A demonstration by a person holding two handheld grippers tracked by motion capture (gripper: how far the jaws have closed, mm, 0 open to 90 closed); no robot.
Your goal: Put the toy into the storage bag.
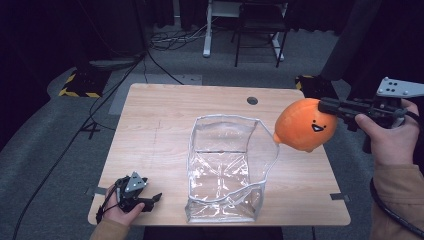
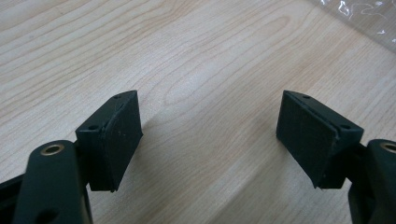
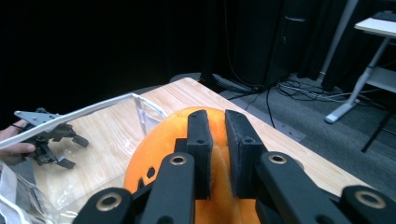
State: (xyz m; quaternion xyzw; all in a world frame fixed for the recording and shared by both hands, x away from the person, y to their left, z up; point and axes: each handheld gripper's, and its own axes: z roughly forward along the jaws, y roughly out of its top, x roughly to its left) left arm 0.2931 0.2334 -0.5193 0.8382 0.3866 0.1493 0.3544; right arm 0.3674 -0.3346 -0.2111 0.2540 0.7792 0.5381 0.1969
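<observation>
**Orange plush up in the air, clear bag waiting on the counter**

So your right hand-held gripper (image 1: pixel 327 106) is pinching the orange plush toy (image 1: pixel 302 125) by a fold of its fabric. In the right gripper view the two black jaws are nearly pressed together, with a ridge of orange fabric squeezed between the pads. The plush hangs clear above the counter (image 1: pixel 155 125), out over its right side, just beside the upper right corner of the clear plastic bag (image 1: pixel 225 165). Its little face (two dot eyes and a small mouth) points toward your side of the counter in the high view.

The bag sits roughly mid-counter, standing up with its mouth open toward the top, white piping running around the rim. It's crinkled and see-through, so the wood grain shows through it. From the right gripper view the bag's rim (image 3: pixel 93 109) runs just left of the plush (image 3: pixel 159 149).

Your left hand-held gripper (image 1: pixel 137 192) sits low at the near left corner of the counter, well apart from the bag and the plush. Its jaws are spread wide with nothing between them; the left gripper view looks down past both pads (image 2: pixel 122 135) at bare wood, with a corner of the bag (image 2: pixel 364 18) peeking in at the top right. Your left hand (image 1: pixel 122 210) is wrapped around the gripper body there.
</observation>
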